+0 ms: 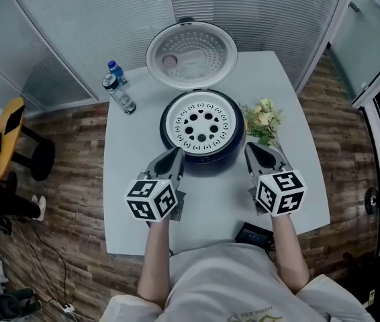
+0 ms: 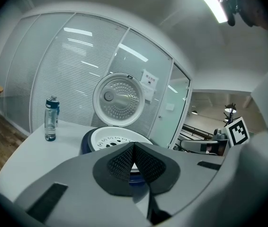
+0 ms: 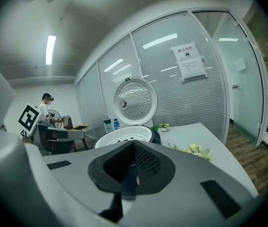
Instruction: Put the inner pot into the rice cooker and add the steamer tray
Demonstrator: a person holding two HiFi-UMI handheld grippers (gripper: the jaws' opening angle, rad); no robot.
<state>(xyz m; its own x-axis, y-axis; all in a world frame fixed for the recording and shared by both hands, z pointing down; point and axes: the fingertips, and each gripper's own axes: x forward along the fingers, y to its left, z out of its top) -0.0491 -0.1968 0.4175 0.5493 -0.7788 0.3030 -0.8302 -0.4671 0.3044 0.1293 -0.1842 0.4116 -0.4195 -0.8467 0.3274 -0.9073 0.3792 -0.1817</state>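
Head view, rice cooker [image 1: 234, 146]: stands at frame centre on the white table [image 1: 136, 206], its lid [image 1: 191, 54] swung open toward the upper edge.
Head view, steamer tray [image 1: 201, 127]: white and perforated, lying inside the cooker mouth. The inner pot is not visible beneath it and is judged to be already seated.
Head view, left gripper [image 1: 176, 155]: lower left of the cooker, tips just beside its wall and apart from it, jaws pressed together on nothing.
Head view, right gripper [image 1: 251, 150]: lower right of the cooker, jaws likewise closed and empty.
Head view, bystanders: water bottles [image 1: 119, 92] at upper left and flowers [image 1: 262, 121] at right, close to the right gripper.
Left gripper view, jaws: the dark pads [image 2: 124, 163] meet along one line with nothing between them. Above them the steamer tray [image 2: 115, 139] shows in the cooker, with the lid [image 2: 119, 100] upright behind.
Right gripper view, jaws: the pads [image 3: 146, 163] are closed with nothing pinched. The tray [image 3: 124, 137] looks level with the rim from this side.
Step in hand (judgement): both placements appear complete, so what is left is to check the seating.
Technique (judgement): compare the tray edge with the rim in both gripper views. If one side rides high, press that edge down lightly with closed tips, not through the holes.
Caution (judgement): draw the hands back toward the lower edge of the frame and keep the right one clear of the flowers.
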